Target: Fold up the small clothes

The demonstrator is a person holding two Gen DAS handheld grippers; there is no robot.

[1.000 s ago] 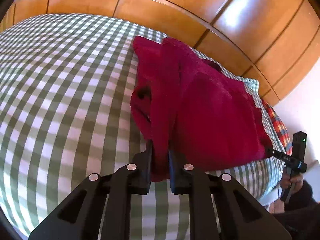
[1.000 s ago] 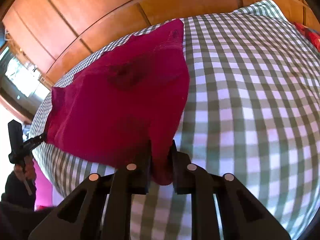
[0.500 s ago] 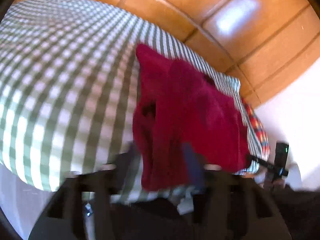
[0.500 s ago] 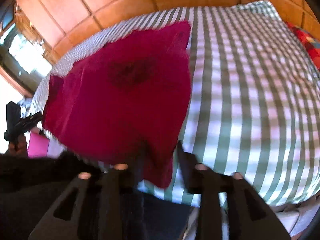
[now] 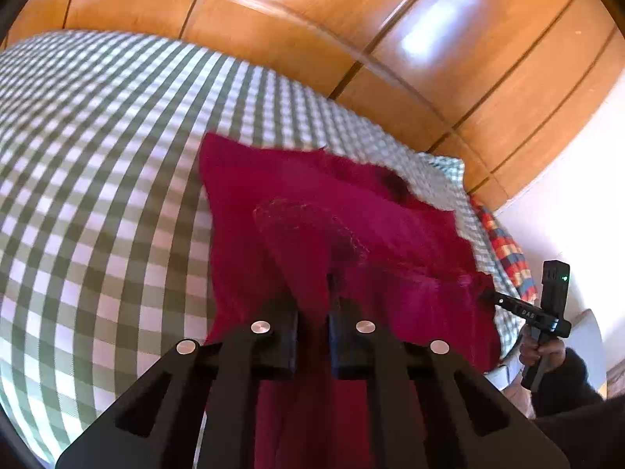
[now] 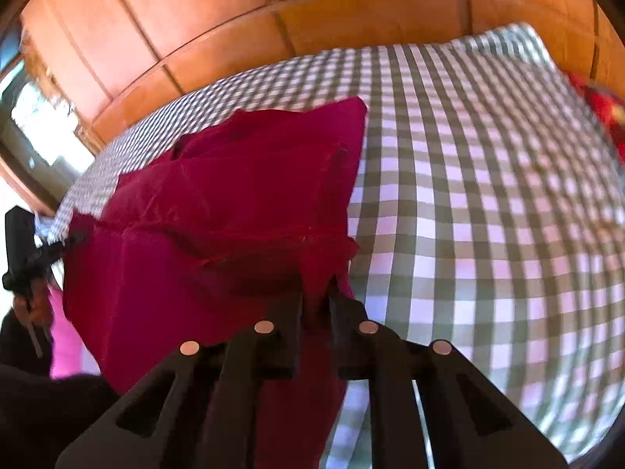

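Note:
A dark red garment [image 5: 351,215] lies on the green-and-white checked bed [image 5: 97,176], its near edge raised into a fold. My left gripper [image 5: 314,305] has its jaws closing on the near left corner, cloth pinched between the pads and hanging below. In the right wrist view the garment [image 6: 234,195] is bunched the same way. My right gripper [image 6: 314,297] has its jaws closing on the near right corner. Each view shows the other gripper at the garment's far corner: the right gripper [image 5: 488,295] and the left gripper [image 6: 66,242].
Orange wooden panels [image 5: 390,39] rise behind the bed. A red plaid cloth [image 5: 504,250] lies at the bed's right end. A person's hand [image 5: 547,351] holds the right gripper's handle. Something pink [image 6: 64,344] sits below the bed's left edge.
Both grippers opened in a blurred moment and now pinch the red cloth again. The garment's near edge has come up off the bed into a raised fold.

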